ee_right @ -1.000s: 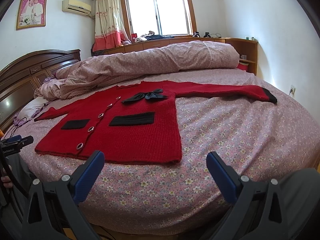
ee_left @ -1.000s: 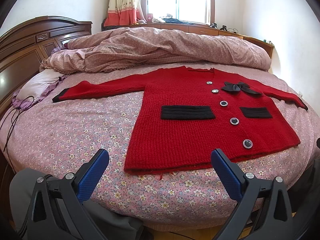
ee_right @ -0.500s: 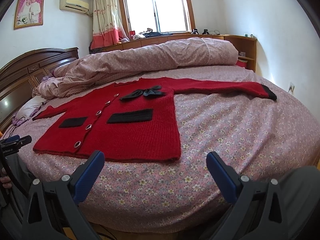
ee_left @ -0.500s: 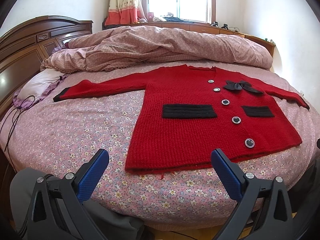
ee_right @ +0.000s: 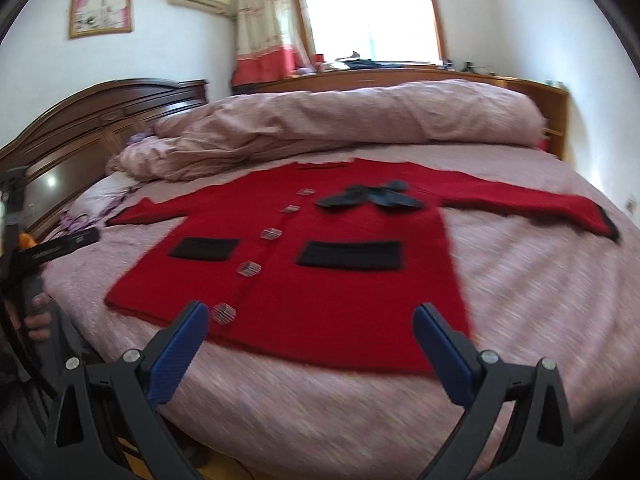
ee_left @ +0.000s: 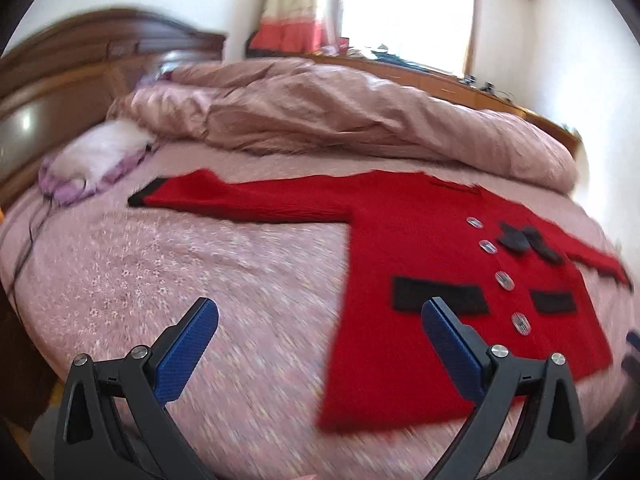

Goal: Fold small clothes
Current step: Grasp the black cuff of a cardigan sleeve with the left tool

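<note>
A small red knitted cardigan (ee_left: pixel 408 280) lies flat, face up, on the bed, sleeves spread out to both sides. It has two black pockets, a black bow and a row of buttons. It also shows in the right wrist view (ee_right: pixel 340 264). My left gripper (ee_left: pixel 320 320) is open and empty, above the bed near the cardigan's left hem corner. My right gripper (ee_right: pixel 310 320) is open and empty, just above the cardigan's bottom hem. Both views are blurred by motion.
A rumpled pink duvet (ee_right: pixel 340 120) lies across the far half of the bed. A pillow (ee_left: pixel 96 156) sits by the dark wooden headboard (ee_left: pixel 60 92). The flowered sheet (ee_left: pixel 180 264) lies bare left of the cardigan. The left gripper's body (ee_right: pixel 52 248) shows at left.
Both grippers have moved forward over the bed toward the cardigan. The left view has swung left, toward the left sleeve. Both stay open.
</note>
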The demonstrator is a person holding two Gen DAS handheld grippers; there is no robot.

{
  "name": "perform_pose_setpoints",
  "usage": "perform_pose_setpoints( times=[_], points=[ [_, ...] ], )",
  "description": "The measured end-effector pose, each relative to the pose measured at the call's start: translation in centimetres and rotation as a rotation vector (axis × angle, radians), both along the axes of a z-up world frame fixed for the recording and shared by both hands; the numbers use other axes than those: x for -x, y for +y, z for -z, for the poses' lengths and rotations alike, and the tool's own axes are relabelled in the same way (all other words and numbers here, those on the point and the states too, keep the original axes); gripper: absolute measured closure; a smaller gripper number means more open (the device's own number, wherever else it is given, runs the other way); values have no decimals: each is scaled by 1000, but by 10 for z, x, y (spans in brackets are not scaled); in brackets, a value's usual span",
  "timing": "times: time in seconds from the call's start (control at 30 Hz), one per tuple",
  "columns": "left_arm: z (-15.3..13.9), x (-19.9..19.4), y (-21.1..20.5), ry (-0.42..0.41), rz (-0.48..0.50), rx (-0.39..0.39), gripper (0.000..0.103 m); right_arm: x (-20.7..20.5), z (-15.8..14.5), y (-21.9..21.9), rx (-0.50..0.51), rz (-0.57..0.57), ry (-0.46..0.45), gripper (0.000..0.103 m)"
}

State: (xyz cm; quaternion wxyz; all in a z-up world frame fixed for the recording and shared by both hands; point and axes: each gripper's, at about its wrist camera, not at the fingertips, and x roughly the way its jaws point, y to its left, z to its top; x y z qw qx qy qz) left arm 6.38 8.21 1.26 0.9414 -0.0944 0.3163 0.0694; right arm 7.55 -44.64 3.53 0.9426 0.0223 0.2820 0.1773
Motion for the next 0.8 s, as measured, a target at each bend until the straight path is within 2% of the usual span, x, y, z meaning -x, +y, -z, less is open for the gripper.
perform_pose_setpoints(
  times=[0.07, 0.2, 0.3, 0.37, 0.47, 0.57, 0.63, 0.73, 0.8],
  points=[
    [7, -24, 33, 34, -48, 87, 4, -18, -7, 34, -15, -68, -3, 0],
    [23, -61, 89, 69, -152, 183, 6, -53, -19, 115, -39, -205, -19, 0],
    [31, -89, 138, 95, -214, 284, 6, -84, -25, 188, -60, -309, -17, 0],
    [34, -105, 176, 115, -251, 395, 6, -102, -29, 233, -73, -364, -19, 0],
    [39, -116, 235, 76, -351, 560, 6, -131, -34, 310, -86, -442, -14, 0],
    [56, -120, 285, 40, -453, 720, 6, -153, -35, 368, -85, -471, -17, 0],
    [72, -121, 311, 29, -479, 828, 6, -168, -31, 402, -122, -470, 7, 0],
    [98, -124, 333, 49, -518, 940, 6, -188, -18, 433, -207, -455, 51, 0],
    [99, -124, 336, 16, -516, 963, 6, -199, -10, 453, -196, -460, 57, 0]
  ],
)
